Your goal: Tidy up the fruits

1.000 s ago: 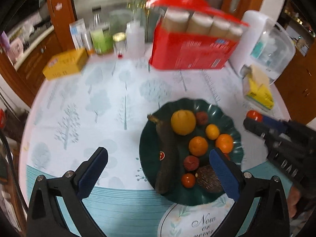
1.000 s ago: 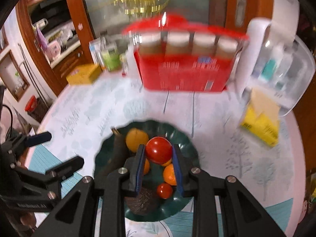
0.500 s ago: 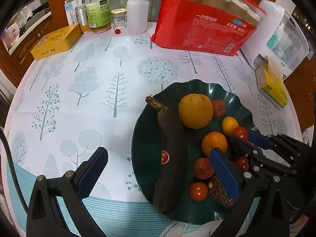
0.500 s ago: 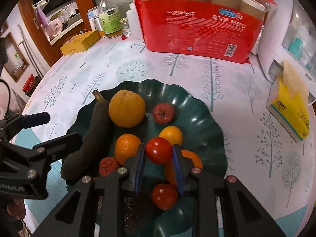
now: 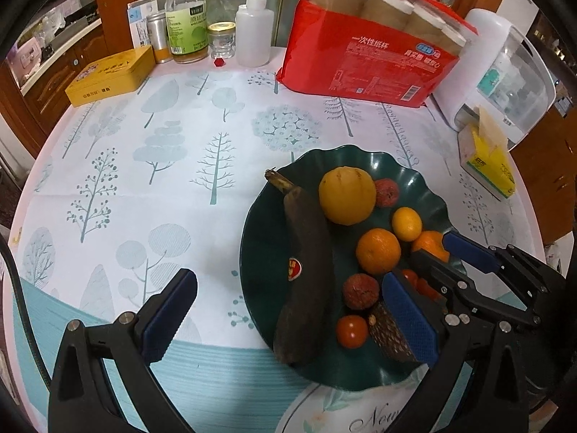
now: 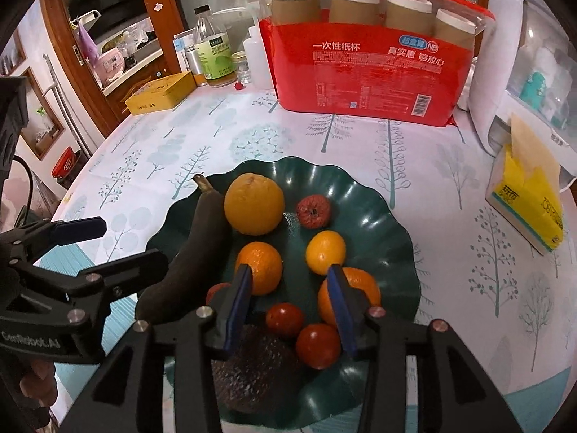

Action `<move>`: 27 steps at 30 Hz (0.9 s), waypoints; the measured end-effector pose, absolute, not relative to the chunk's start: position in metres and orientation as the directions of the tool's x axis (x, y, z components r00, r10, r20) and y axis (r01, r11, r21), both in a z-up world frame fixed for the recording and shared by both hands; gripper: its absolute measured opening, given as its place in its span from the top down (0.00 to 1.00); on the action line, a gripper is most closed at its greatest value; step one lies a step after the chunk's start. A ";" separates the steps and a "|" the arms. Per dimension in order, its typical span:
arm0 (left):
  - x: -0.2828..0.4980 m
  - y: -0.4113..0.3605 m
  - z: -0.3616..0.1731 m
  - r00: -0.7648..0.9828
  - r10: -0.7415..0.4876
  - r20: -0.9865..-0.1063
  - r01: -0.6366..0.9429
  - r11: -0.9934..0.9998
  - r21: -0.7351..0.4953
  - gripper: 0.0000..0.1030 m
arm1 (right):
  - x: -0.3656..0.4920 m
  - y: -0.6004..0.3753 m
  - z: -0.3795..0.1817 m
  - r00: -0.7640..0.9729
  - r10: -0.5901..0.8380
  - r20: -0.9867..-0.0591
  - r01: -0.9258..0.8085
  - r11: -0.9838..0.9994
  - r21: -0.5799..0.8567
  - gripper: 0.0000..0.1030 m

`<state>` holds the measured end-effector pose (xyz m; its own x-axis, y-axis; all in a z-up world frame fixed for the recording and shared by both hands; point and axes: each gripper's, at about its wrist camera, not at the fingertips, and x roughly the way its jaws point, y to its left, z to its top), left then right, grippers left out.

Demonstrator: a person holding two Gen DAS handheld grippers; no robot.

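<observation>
A dark green wavy plate [image 6: 378, 195] holds a blackened banana [image 6: 202, 241], a big yellow citrus [image 6: 254, 204], oranges [image 6: 261, 267], wrinkled red fruits [image 6: 313, 211] and two tomatoes. My right gripper [image 6: 288, 274] hangs low over the plate's near side, its jaws opening. One tomato [image 6: 285, 321] lies on the plate between the fingers, and the pads stand clear of it. A second tomato [image 6: 319, 341] lies beside it. My left gripper [image 5: 288, 281] is wide open over the plate's [image 5: 267, 238] left half with nothing gripped. The right gripper [image 5: 431, 252] shows at the plate's right.
A red pack of paper cups [image 6: 364, 68] stands behind the plate. A yellow tissue pack [image 6: 526, 198] and a white appliance [image 6: 523, 54] are at the right. A yellow tin [image 6: 162, 92] and bottles [image 6: 212, 54] stand at the back left.
Both grippers have sunk towards the plate. The right jaws, which were shut on a tomato, have parted, and the tomato now lies on the plate.
</observation>
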<state>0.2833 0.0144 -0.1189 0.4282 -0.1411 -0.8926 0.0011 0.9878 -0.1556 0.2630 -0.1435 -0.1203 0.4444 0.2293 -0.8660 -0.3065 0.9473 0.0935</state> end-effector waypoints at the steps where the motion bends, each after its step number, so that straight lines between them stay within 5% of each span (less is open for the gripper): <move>1: 0.280 0.014 -0.115 0.432 -0.145 -0.890 0.004 0.987 -0.159 0.01 | 0.261 -0.144 -0.117 0.447 0.229 -0.865 -0.304 0.948 0.094 0.58; 27: 0.131 0.017 0.002 0.569 -0.148 -0.809 0.067 0.989 -0.134 0.01 | 0.133 -0.157 -0.010 0.535 0.170 -0.827 -0.123 0.985 0.122 0.57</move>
<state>0.1306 0.0169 0.0015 0.5686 -0.1477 -0.8092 0.0666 0.9888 -0.1337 0.1334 -0.1565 -0.0104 0.5353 0.1697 -0.8275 -0.1235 0.9848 0.1220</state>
